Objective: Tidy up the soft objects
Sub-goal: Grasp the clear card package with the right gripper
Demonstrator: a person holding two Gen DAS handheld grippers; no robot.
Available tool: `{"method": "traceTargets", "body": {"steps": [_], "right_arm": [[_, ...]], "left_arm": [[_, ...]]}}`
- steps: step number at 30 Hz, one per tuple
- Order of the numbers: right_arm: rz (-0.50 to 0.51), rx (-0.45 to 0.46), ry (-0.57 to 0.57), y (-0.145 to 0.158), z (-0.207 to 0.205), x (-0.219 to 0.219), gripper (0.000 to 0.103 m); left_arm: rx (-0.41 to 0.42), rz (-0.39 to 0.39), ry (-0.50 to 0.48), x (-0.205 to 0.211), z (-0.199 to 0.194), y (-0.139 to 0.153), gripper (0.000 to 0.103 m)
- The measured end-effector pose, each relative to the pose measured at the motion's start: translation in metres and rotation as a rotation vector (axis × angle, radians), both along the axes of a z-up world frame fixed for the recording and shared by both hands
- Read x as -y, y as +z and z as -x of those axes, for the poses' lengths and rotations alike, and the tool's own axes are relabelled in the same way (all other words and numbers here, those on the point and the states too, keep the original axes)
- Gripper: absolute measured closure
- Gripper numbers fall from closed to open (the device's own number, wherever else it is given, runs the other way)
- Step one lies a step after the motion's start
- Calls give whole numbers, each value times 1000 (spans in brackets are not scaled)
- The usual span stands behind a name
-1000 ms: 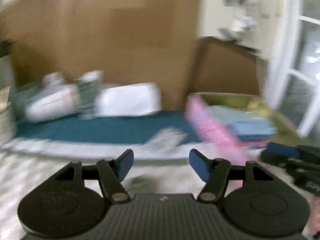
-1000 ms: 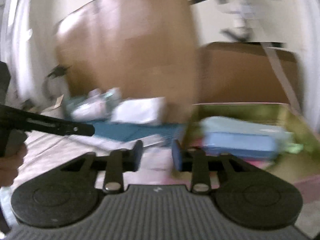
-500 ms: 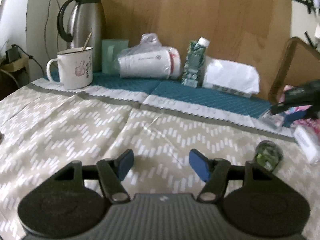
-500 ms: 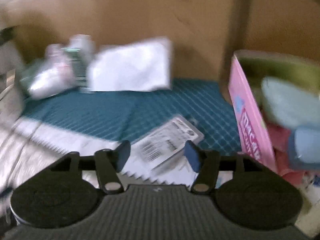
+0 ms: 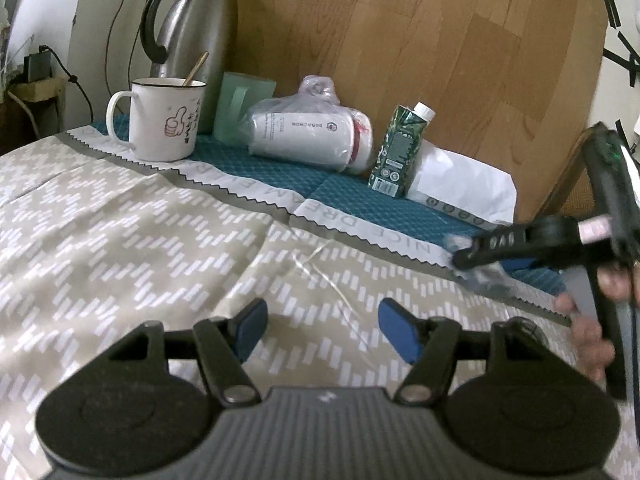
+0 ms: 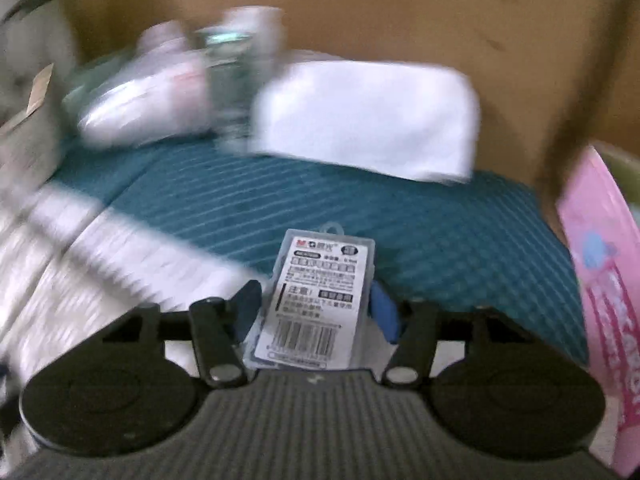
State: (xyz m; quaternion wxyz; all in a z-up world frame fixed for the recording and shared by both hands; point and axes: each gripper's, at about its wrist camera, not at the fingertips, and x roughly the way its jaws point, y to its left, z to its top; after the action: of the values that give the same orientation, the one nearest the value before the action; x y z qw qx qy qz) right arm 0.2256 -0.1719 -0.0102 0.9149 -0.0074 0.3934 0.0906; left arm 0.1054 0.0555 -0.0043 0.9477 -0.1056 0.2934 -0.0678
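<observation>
A small clear plastic case (image 6: 316, 300) with a barcode label lies at the edge of the teal mat (image 6: 420, 232). My right gripper (image 6: 316, 312) has come down around it, one blue pad at each long side, and the jaws are closing; I see no firm squeeze. In the left wrist view the right gripper (image 5: 492, 258) shows at the right edge, held by a hand (image 5: 588, 332), over the blurred case (image 5: 480, 276). My left gripper (image 5: 322, 328) hovers open over the patterned tablecloth (image 5: 120, 240), with nothing between its fingers. A white soft tissue pack (image 6: 368, 120) lies at the back.
Along the wooden back board stand a steel thermos (image 5: 192, 32), a white mug (image 5: 164, 120) with a spoon, bagged paper cups (image 5: 312, 132) and a green drink carton (image 5: 400, 148). A pink box (image 6: 600, 280) stands at the right edge of the right wrist view.
The right gripper swung left from the pink box down over the clear case, and its jaws went from nearly shut to wide. The left gripper swung left, then held still over the cloth.
</observation>
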Motion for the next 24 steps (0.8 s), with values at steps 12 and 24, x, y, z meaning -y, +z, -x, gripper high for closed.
{"method": "traceTargets", "body": {"steps": [12,24], "right_arm": [[-92,193,195,38,150,70,42],[41,234,67,-27,273,137,39]], "left_arm": [[-13,55,-51,-4,8,7,42],[-226,-17,-617,183,65,41,42]]}}
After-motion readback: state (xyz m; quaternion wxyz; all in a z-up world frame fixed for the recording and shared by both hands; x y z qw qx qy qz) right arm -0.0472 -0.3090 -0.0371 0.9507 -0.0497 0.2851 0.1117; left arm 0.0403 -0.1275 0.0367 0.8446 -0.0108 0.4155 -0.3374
